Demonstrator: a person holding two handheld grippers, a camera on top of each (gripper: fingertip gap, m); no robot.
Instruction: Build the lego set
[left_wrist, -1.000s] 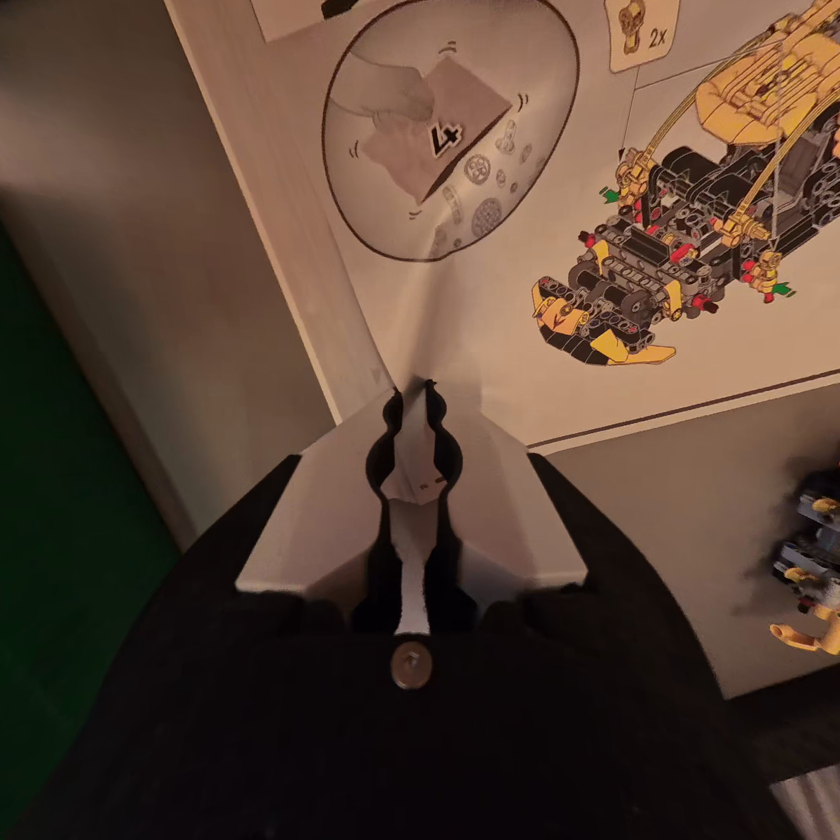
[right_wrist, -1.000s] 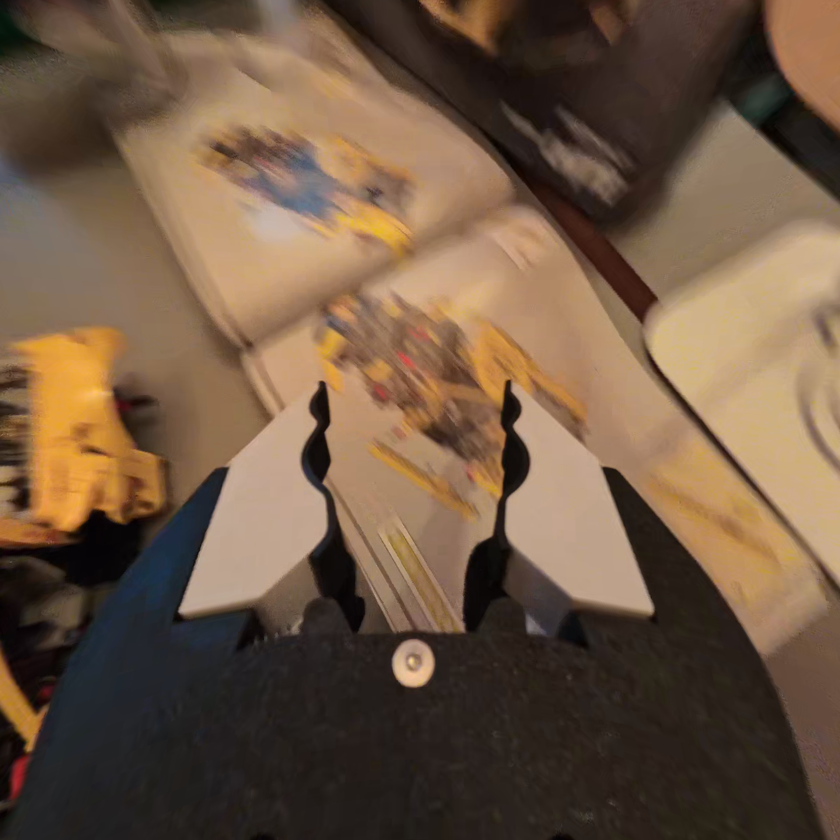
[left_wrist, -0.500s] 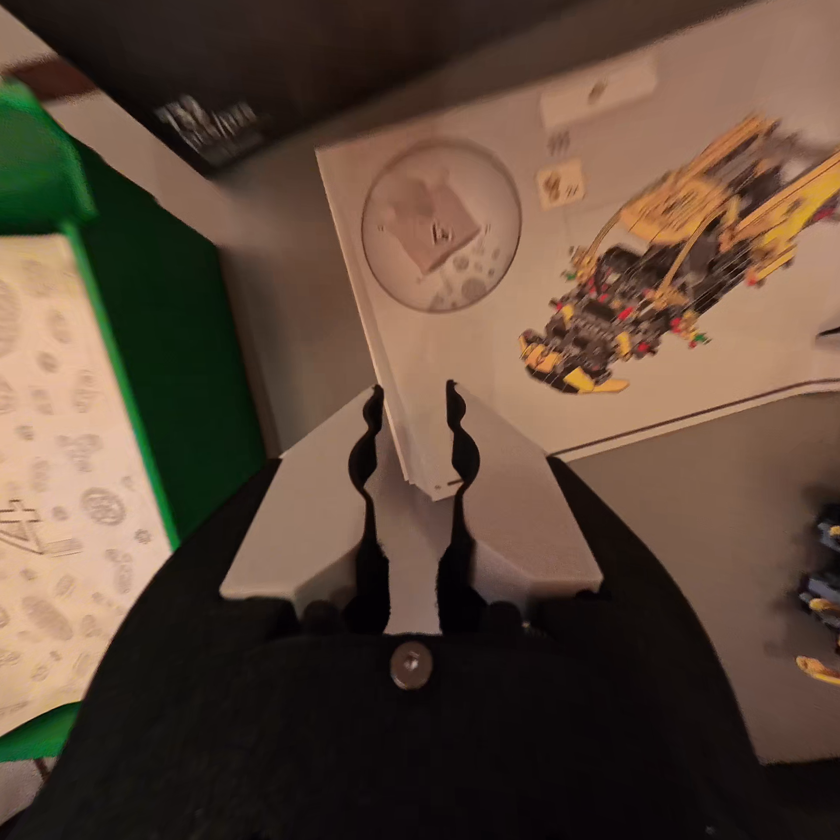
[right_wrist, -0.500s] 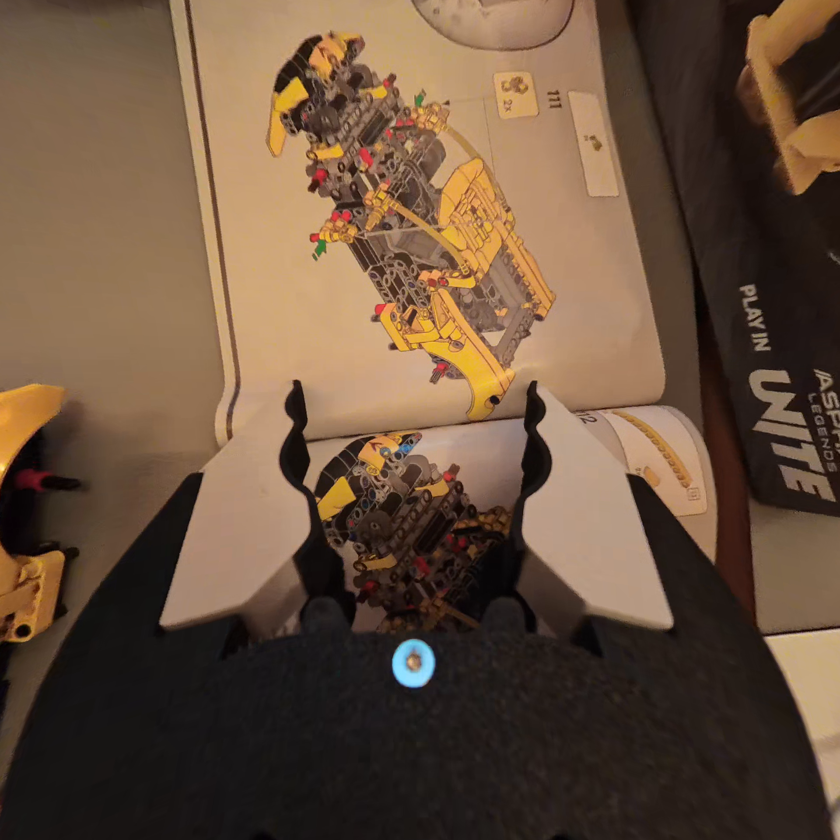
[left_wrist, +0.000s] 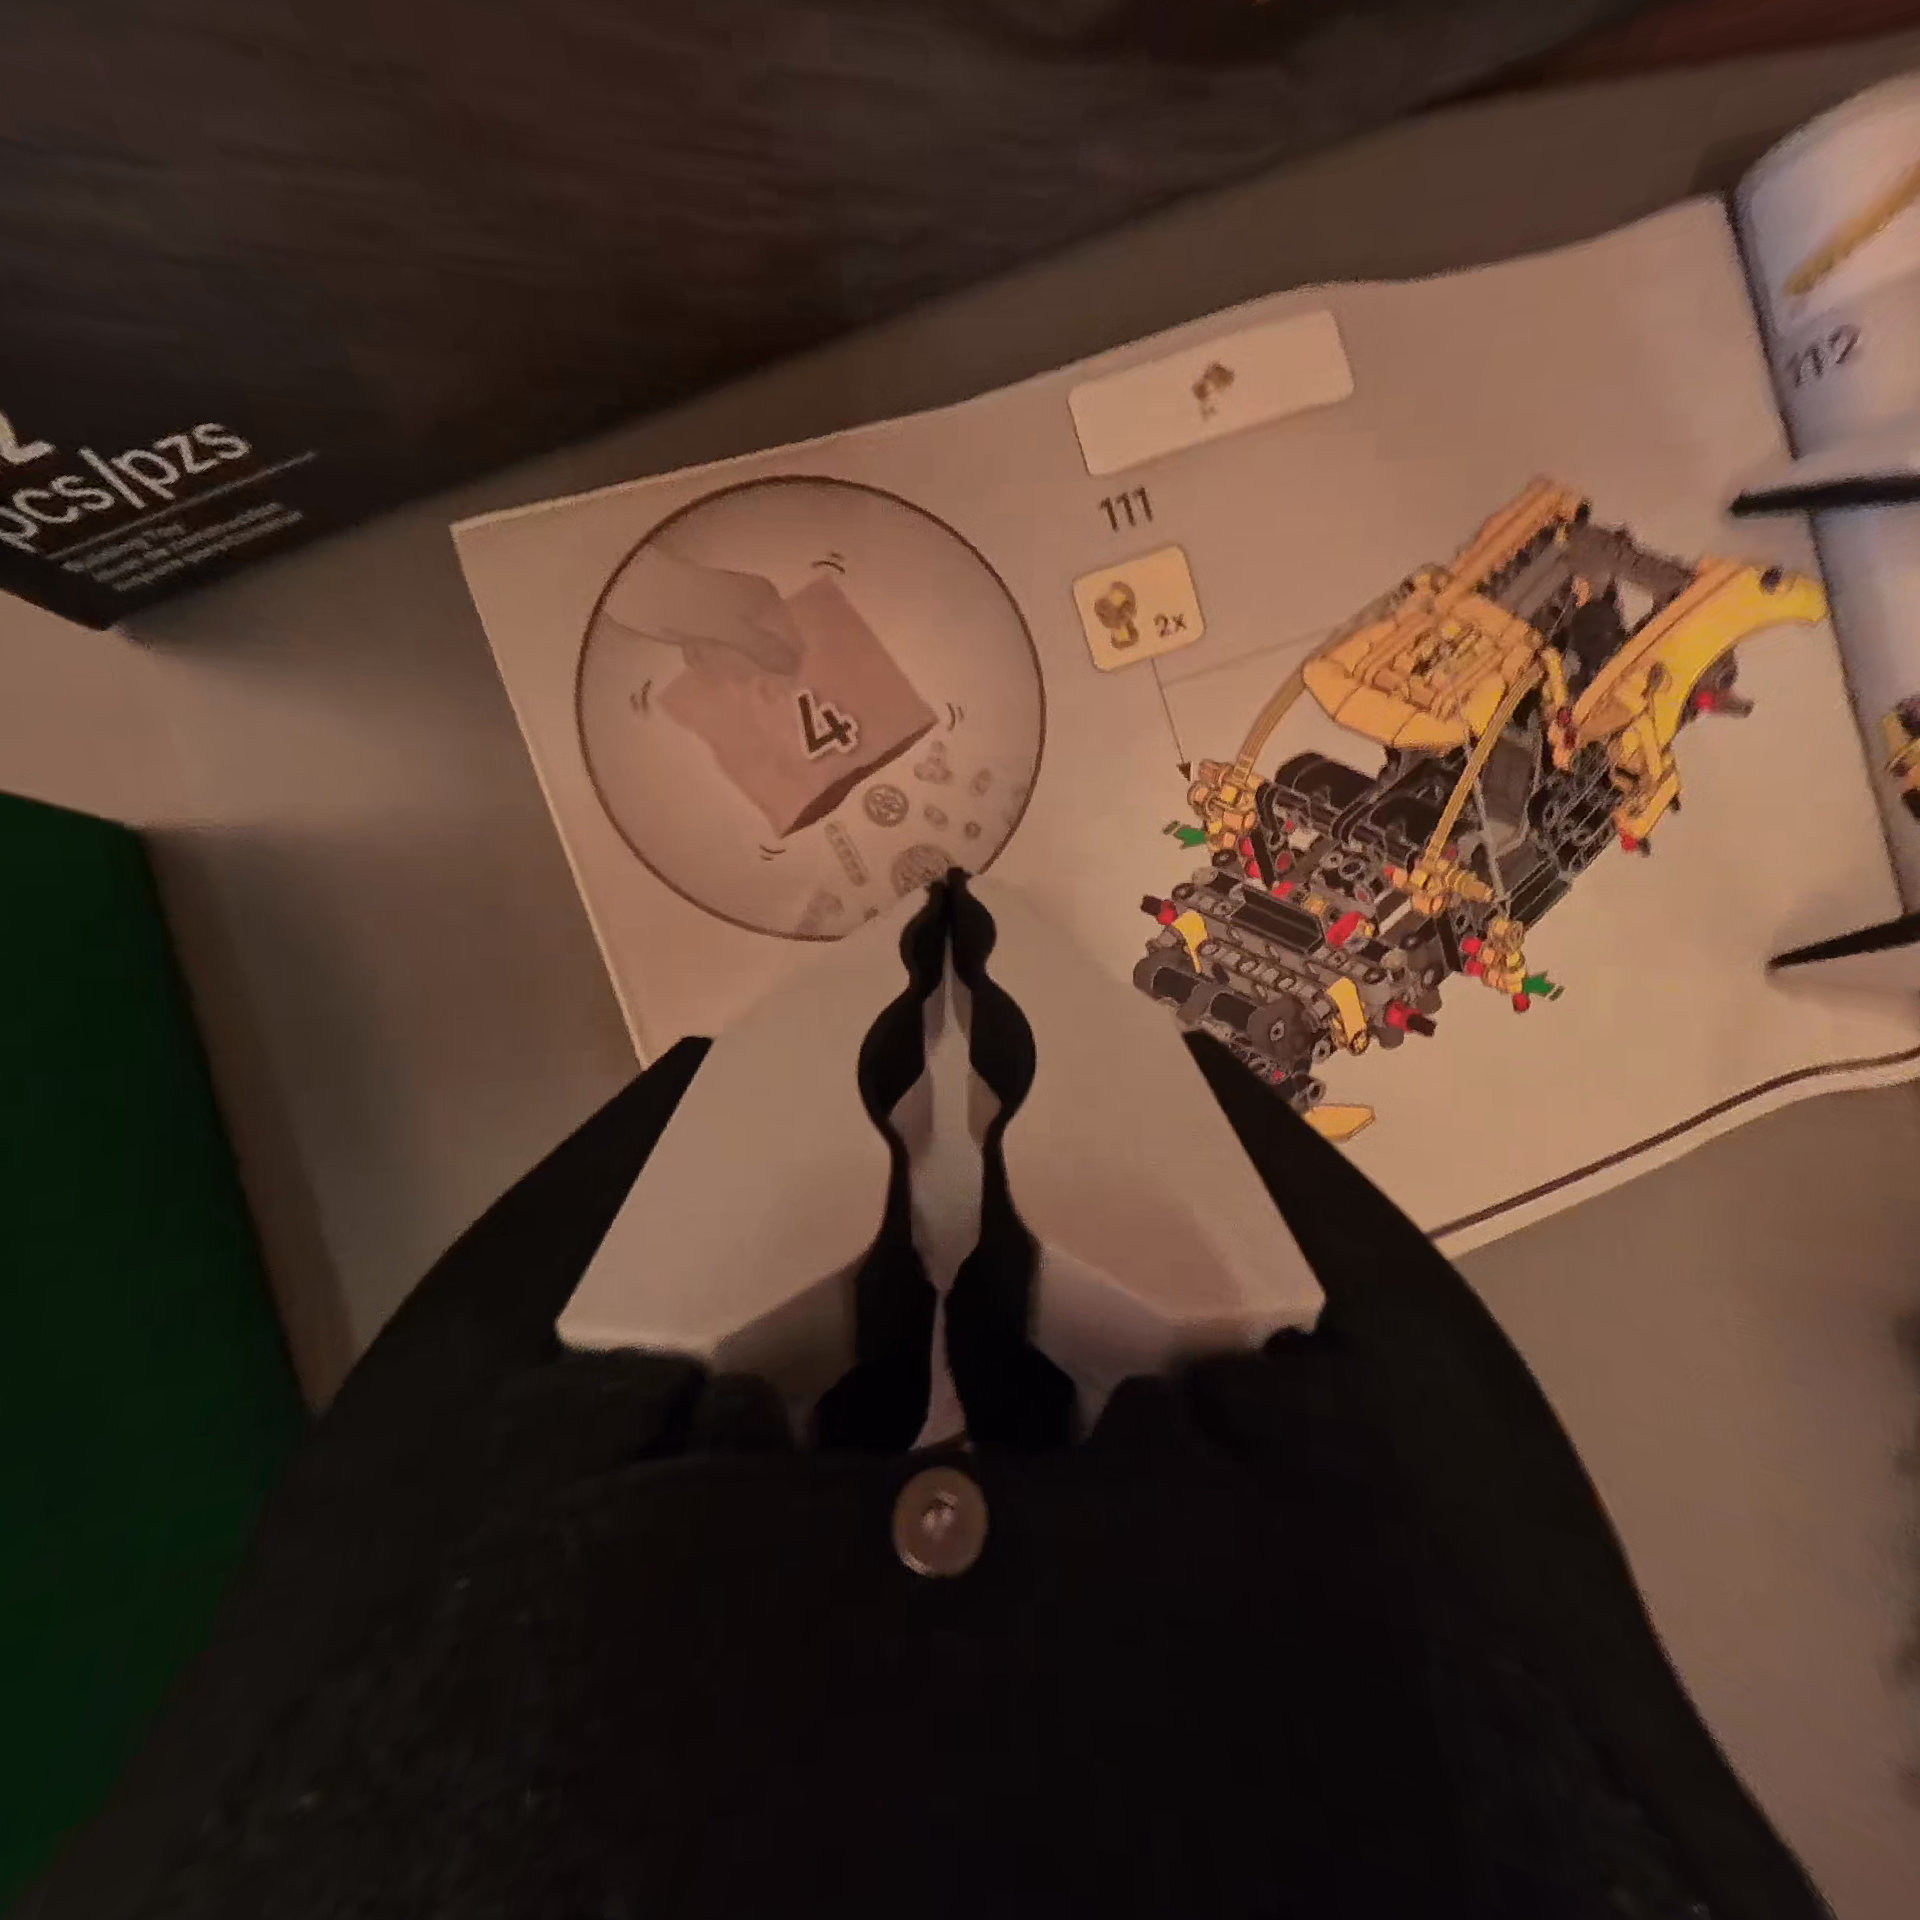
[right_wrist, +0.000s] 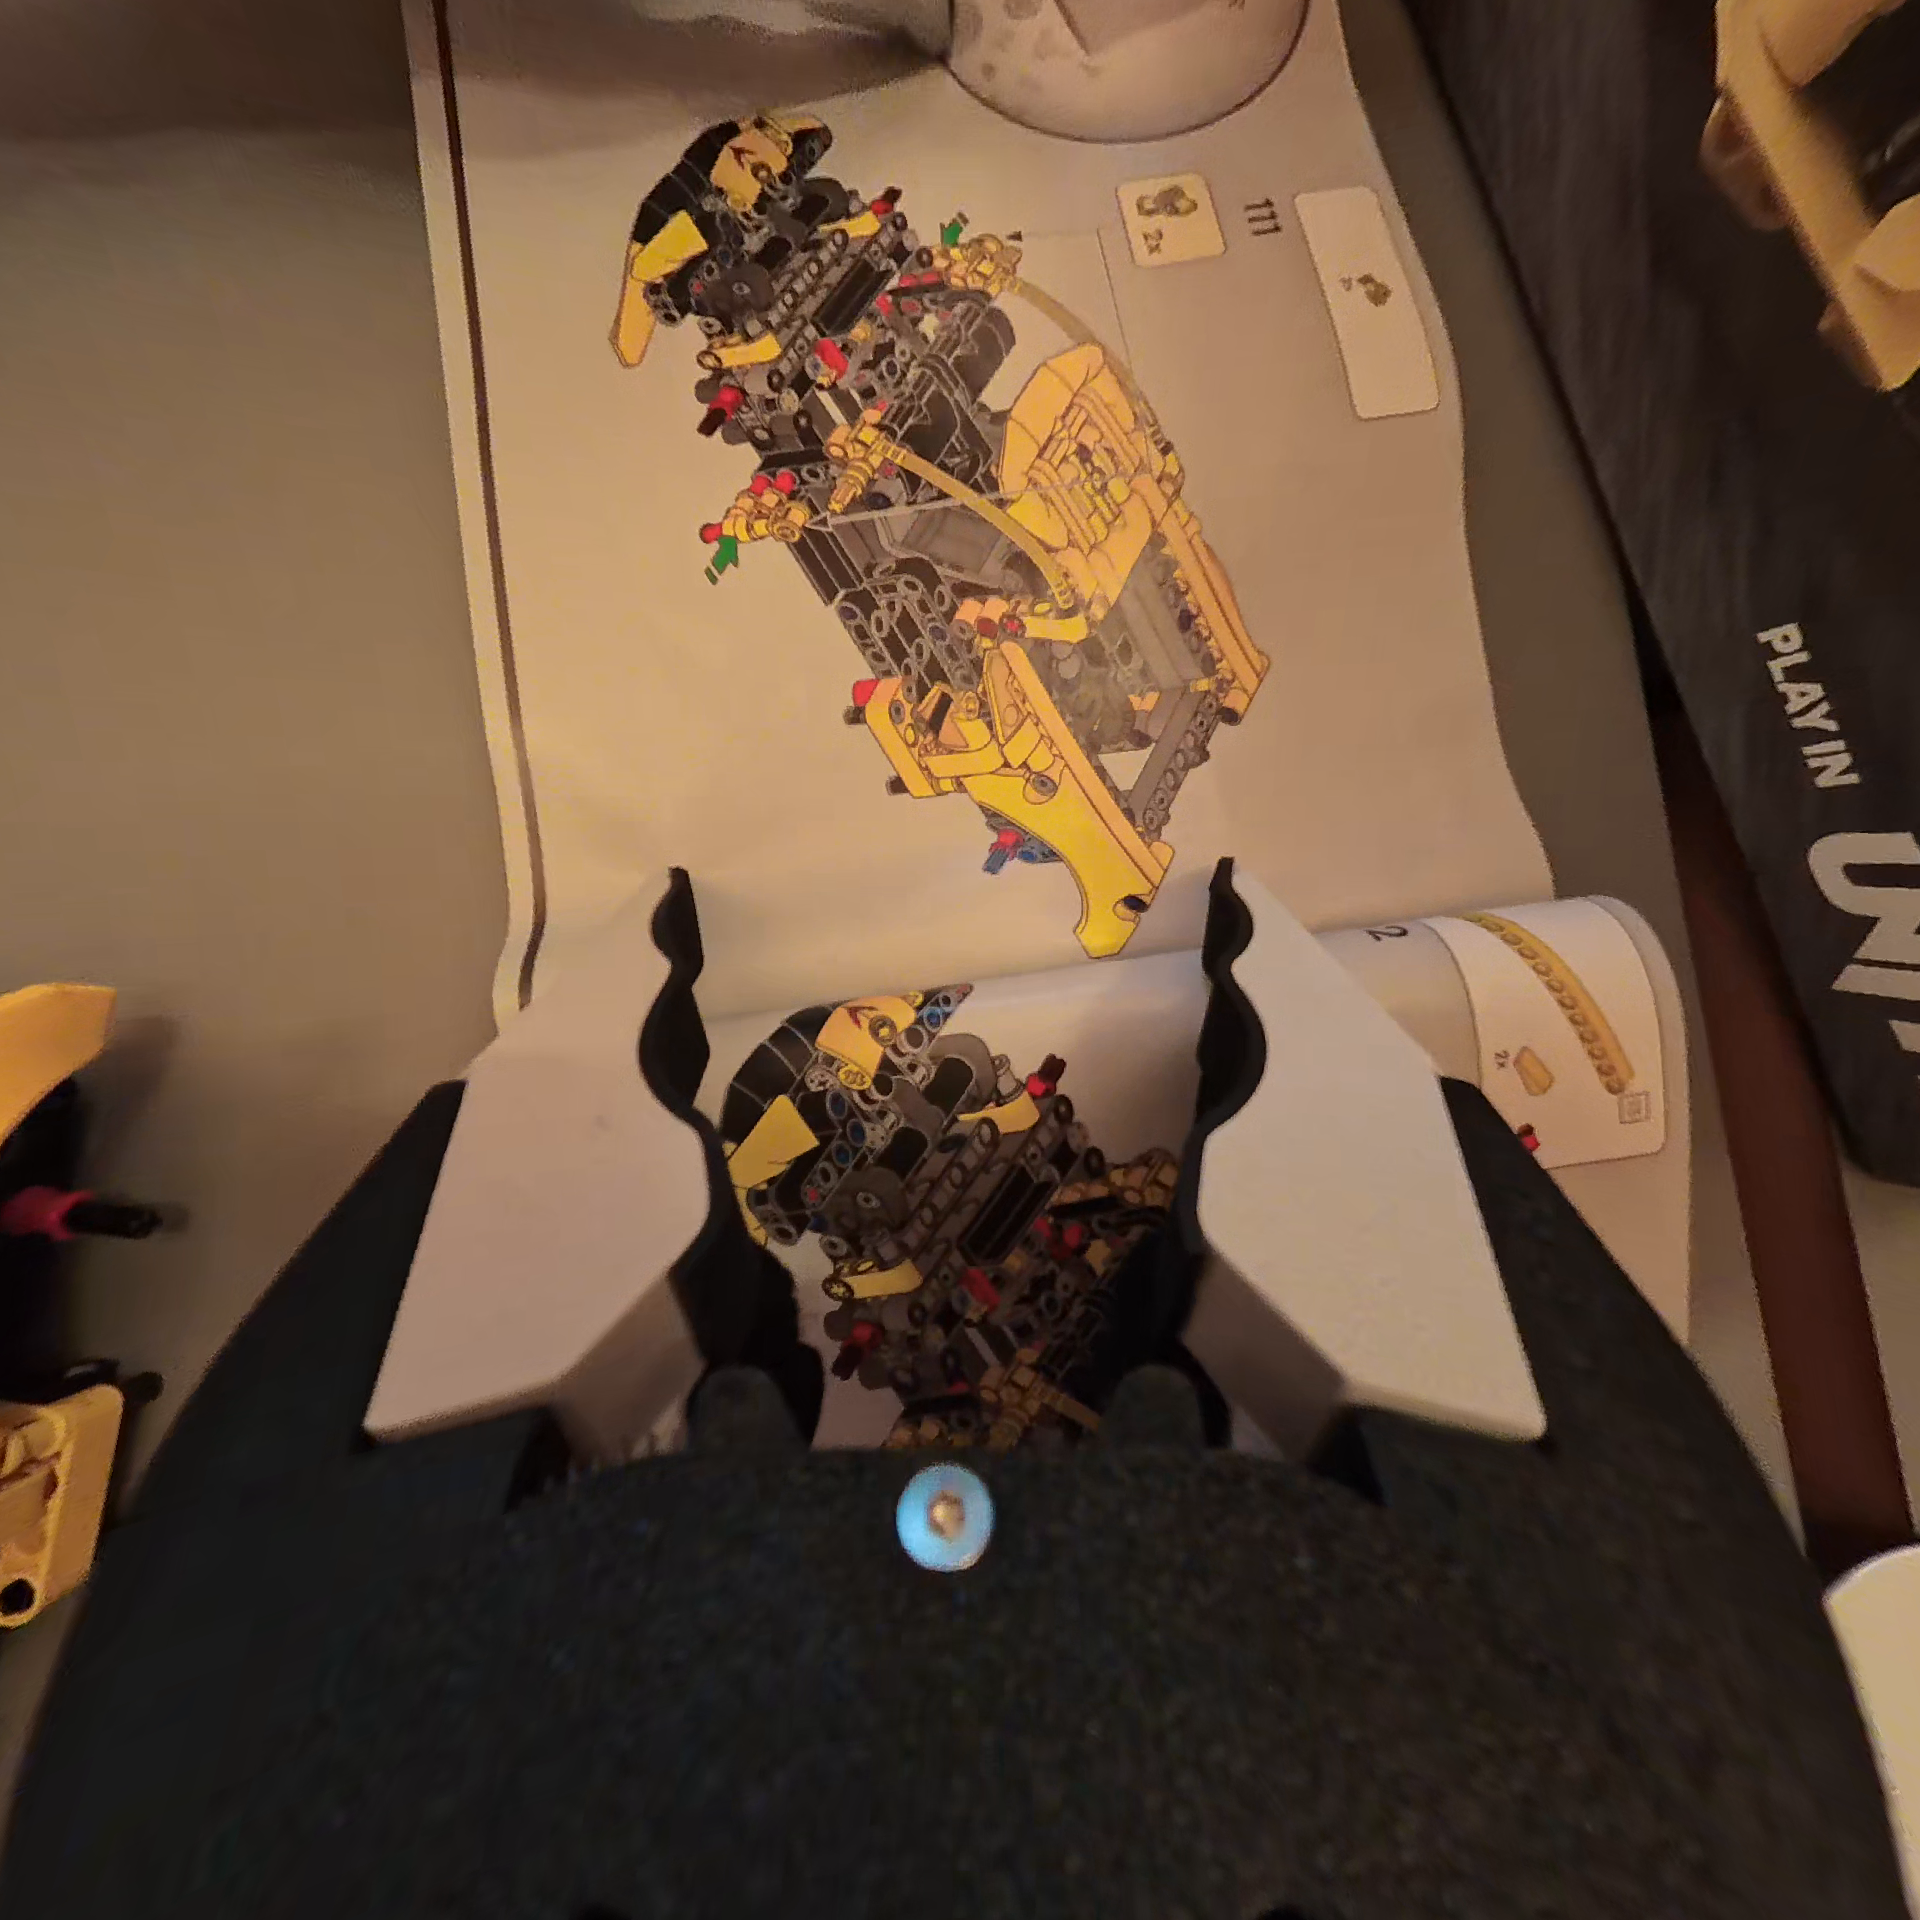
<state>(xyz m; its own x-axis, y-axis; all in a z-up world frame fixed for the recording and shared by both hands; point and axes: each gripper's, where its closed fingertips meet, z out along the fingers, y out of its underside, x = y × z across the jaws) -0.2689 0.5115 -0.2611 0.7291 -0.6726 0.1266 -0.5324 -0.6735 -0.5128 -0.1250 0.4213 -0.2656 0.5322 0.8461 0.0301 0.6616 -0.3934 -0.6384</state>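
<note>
Ahead of the left gripper (left_wrist: 951, 894): instruction booklet (left_wrist: 1039, 1039), lying open and flat on the grey table (left_wrist: 343, 831). Change noted: a second ago this gripper pinched the corner of a lifted page; half a second ago its jaws stood apart over that corner; now they are pressed together with nothing clearly between them, tips above the page's round bag picture. Judged meaning: the page turn is finished and the next building step is on show.

Between and beyond the right gripper (right_wrist: 951, 883): same booklet (right_wrist: 727, 727), the far page flat, the near page curling up at the fold. Jaws wide apart, empty, hovering over the curl. This view was blurred a second ago and is now sharp.

Left of the right gripper: partly built model (right_wrist: 47, 1299), yellow and black with red pins, resting on the table, only its edge visible.

Right of the right gripper: dark box (right_wrist: 1714, 520). Left of the left gripper: green box (left_wrist: 94, 1351).
</note>
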